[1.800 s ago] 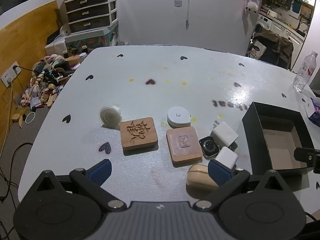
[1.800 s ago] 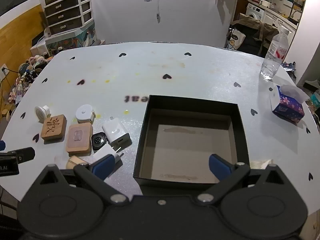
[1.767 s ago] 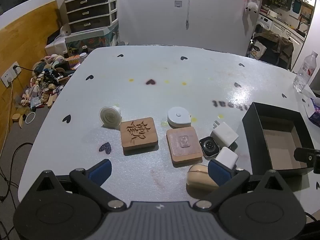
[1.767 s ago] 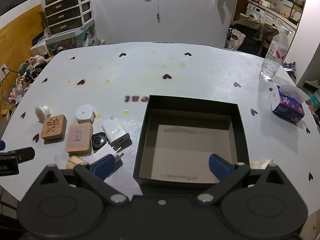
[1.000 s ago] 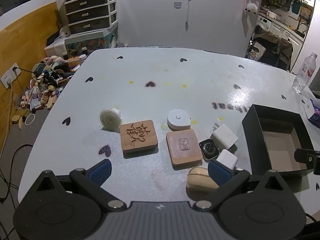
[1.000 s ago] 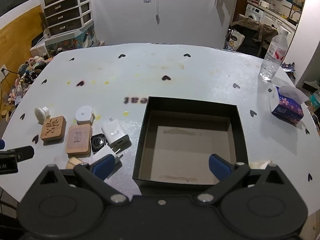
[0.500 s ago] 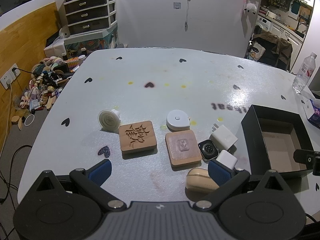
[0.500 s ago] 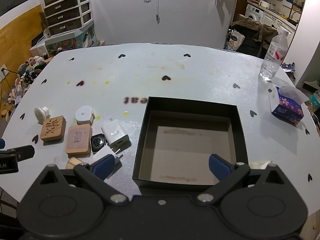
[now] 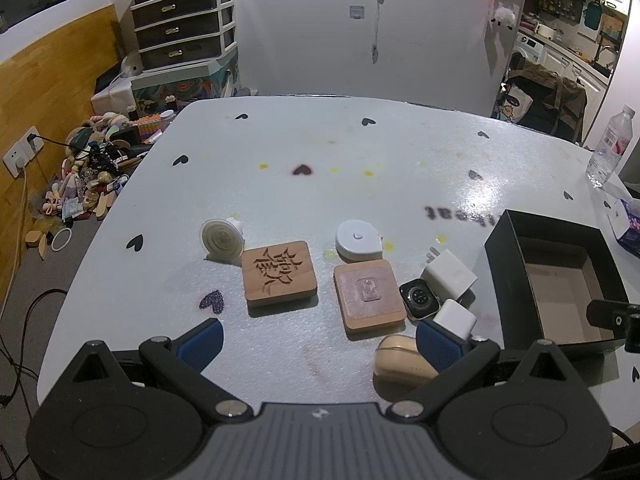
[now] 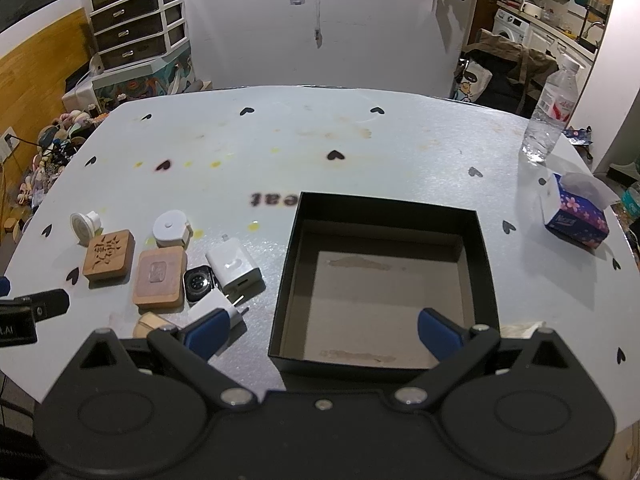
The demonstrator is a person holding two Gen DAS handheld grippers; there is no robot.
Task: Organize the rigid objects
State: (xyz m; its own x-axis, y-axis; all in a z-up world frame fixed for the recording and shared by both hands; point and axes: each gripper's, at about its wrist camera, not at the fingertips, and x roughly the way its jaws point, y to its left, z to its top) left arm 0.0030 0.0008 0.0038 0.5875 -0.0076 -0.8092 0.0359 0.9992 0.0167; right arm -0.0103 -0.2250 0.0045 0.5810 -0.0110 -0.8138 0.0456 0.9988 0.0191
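Careful: both your left claw (image 9: 318, 340) and right claw (image 10: 322, 330) gape empty, and crowded chargers left of the black cardboard box (image 10: 484, 248) could scatter.

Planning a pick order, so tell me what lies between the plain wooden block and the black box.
In both views, a watch and two white chargers lie between the plain wooden block and the black box.

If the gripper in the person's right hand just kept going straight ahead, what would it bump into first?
Probably the black box: the right gripper, jaws wide open, points over its near wall into the bare interior. Its height above the rim is unclear, so it might clear that wall.
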